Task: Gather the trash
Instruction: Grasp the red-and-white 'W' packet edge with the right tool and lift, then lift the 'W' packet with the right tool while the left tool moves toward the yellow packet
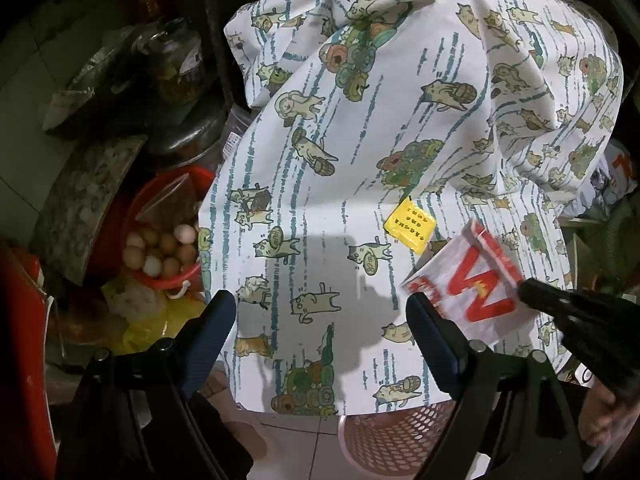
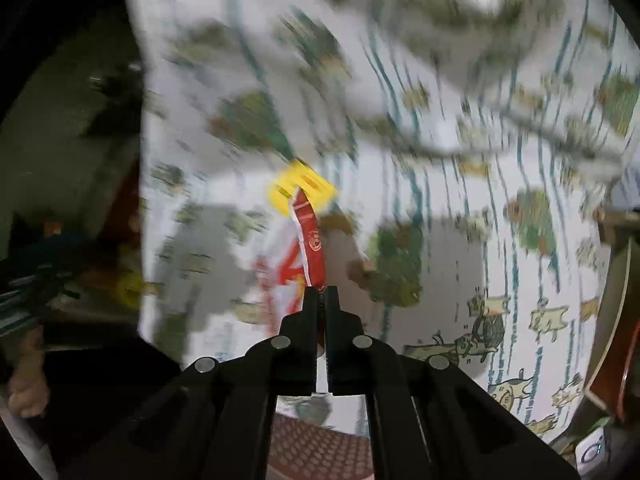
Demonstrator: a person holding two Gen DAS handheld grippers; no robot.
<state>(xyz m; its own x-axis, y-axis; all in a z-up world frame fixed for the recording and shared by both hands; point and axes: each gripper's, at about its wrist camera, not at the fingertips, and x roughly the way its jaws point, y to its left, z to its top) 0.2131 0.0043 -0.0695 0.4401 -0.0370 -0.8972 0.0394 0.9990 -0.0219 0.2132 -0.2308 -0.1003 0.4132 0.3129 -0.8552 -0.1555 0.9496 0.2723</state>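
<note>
A white and red wrapper [image 1: 466, 286] is pinched at its right edge by my right gripper [image 1: 528, 292], held just above the cat-print cloth [image 1: 320, 184]. In the right wrist view my right gripper [image 2: 320, 294] is shut on the wrapper [image 2: 310, 240], seen edge-on. A small yellow packet [image 1: 410, 225] lies on the cloth just beyond the wrapper; it also shows in the right wrist view [image 2: 304, 188]. My left gripper [image 1: 320, 312] is open and empty over the cloth, left of the wrapper. A pink mesh basket [image 1: 396, 436] sits below the cloth's near edge.
A red bowl of eggs [image 1: 160, 252] stands left of the cloth, with jars [image 1: 176, 60] and dark clutter behind it. A yellow bag [image 1: 144, 320] lies below the bowl. The pink basket also shows in the right wrist view [image 2: 316, 448]. More clutter [image 1: 612, 192] lies at the right.
</note>
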